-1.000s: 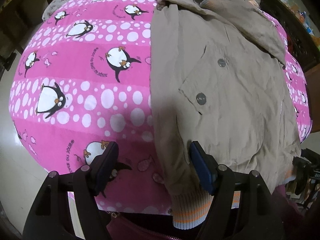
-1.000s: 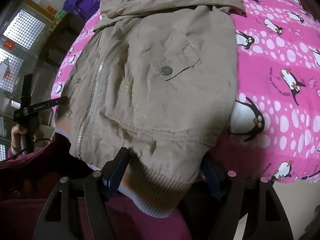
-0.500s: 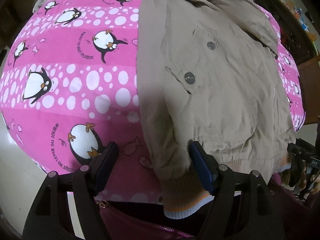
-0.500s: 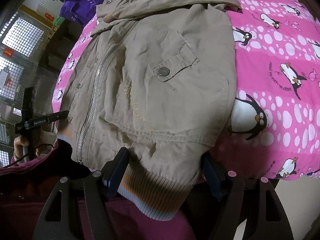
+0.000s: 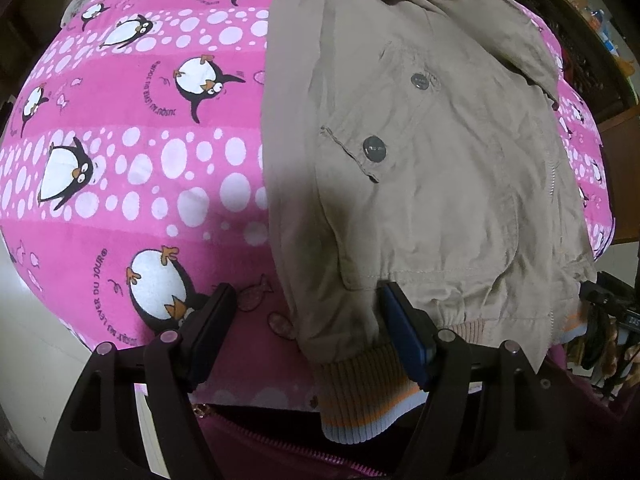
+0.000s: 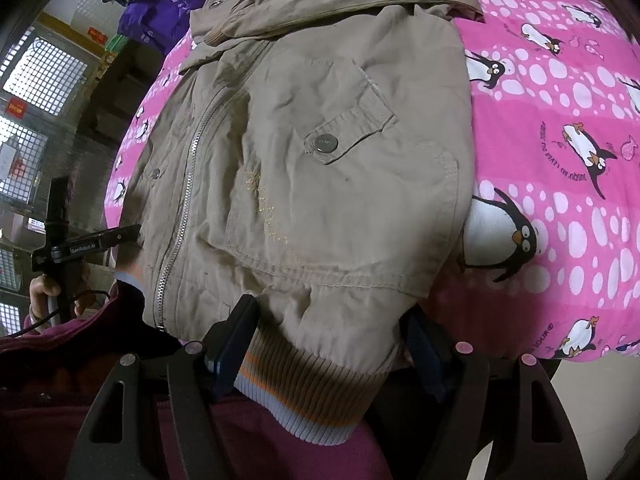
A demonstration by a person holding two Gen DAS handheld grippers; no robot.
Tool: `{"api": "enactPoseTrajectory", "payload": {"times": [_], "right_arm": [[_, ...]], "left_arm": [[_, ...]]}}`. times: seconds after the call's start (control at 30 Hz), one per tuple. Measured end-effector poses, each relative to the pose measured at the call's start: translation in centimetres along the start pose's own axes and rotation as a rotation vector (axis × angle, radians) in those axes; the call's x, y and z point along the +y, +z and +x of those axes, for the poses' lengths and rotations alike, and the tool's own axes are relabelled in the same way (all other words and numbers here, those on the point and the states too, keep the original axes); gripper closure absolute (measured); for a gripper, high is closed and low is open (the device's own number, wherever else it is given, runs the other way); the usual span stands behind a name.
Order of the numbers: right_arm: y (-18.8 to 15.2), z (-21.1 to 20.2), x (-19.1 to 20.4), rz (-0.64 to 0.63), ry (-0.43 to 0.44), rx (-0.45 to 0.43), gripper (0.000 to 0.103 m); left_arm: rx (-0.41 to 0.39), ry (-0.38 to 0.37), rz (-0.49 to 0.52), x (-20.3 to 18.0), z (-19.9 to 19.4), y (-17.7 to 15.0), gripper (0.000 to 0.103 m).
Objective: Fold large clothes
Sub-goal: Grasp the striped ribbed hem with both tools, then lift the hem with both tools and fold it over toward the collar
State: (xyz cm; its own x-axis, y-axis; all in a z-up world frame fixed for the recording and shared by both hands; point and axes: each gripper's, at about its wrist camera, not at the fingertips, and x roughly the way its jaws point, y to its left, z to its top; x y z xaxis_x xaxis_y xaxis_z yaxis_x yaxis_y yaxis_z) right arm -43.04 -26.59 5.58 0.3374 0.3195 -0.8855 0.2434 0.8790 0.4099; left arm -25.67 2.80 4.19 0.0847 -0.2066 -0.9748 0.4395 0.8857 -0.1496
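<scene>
A tan jacket point(image 5: 420, 200) lies front up on a pink penguin blanket point(image 5: 140, 168), its sleeves folded across the top. My left gripper point(image 5: 306, 332) stands open over the jacket's near left corner. One finger is over the blanket, the other on the hem seam, and the ribbed striped hem point(image 5: 352, 400) hangs off the edge between them. In the right wrist view the same jacket point(image 6: 320, 200) fills the middle. My right gripper point(image 6: 328, 340) is open astride the ribbed hem point(image 6: 312, 380) at the near right corner, its right finger partly hidden behind the cloth.
The person's maroon garment point(image 6: 80, 360) lies just below both grippers. A hand point(image 6: 44, 292) holds the left gripper point(image 6: 80, 244) at the jacket's zipper side. A purple bag point(image 6: 168, 12) and mesh panels point(image 6: 40, 80) stand beyond the bed; dark furniture point(image 5: 600, 60) flanks it.
The left gripper has shifted a little right and back toward the near edge, so more of the hem corner lies between its fingers. The right gripper has held still.
</scene>
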Motion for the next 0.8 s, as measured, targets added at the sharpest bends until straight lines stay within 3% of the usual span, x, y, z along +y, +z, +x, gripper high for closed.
{"api": "enactPoseTrajectory", "payload": {"times": [0.13,0.27,0.3,0.33,0.37,0.4,0.5,0.57,0.67,0.73,0.8], "right_arm": [[-0.1,0.1,0.3,-0.026,-0.003,-0.004,0.029],[-0.2,0.5,1.0,-0.089,-0.067,0.01,0.047],[-0.1,0.3,1.1,-0.095,-0.066,0.004,0.053],[0.0,0.0,1.2,-0.097,-0.056,-0.006,0.057],[0.1,-0.2,1.2,-0.101,-0.053,-0.013,0.066],[0.1,-0.5,1.2,-0.109,-0.047,-0.021,0.069],[0.2,-0.7,1.1,-0.129,-0.02,-0.025,0.071],[0.3,-0.7,1.1,-0.132,-0.01,-0.019,0.071],[0.5,-1.0,0.6,-0.104,0.033,-0.033,0.063],[0.6,-1.0,-0.2,-0.049,0.083,-0.05,0.057],[0.6,-0.6,-0.3,-0.037,0.079,-0.043,0.056]], "left_arm": [[0.004,0.003,0.006,0.2,0.5,0.0,0.029],[0.002,0.004,0.025,0.1,1.0,0.1,0.029],[0.0,0.003,0.033,0.0,1.0,0.2,0.036],[0.001,-0.007,0.048,-0.3,1.1,0.2,0.05],[0.002,-0.013,0.058,-0.5,1.1,0.2,0.058],[0.001,-0.02,0.065,-0.9,0.9,0.2,0.069],[-0.009,-0.013,0.108,-2.2,0.8,0.5,0.082],[-0.009,-0.006,0.128,-2.7,0.8,0.7,0.083],[-0.001,-0.024,0.105,-2.4,1.0,1.1,0.08],[0.001,-0.03,0.083,-2.0,1.2,1.2,0.073],[0.001,-0.028,0.079,-1.7,1.5,1.4,0.064]]}}
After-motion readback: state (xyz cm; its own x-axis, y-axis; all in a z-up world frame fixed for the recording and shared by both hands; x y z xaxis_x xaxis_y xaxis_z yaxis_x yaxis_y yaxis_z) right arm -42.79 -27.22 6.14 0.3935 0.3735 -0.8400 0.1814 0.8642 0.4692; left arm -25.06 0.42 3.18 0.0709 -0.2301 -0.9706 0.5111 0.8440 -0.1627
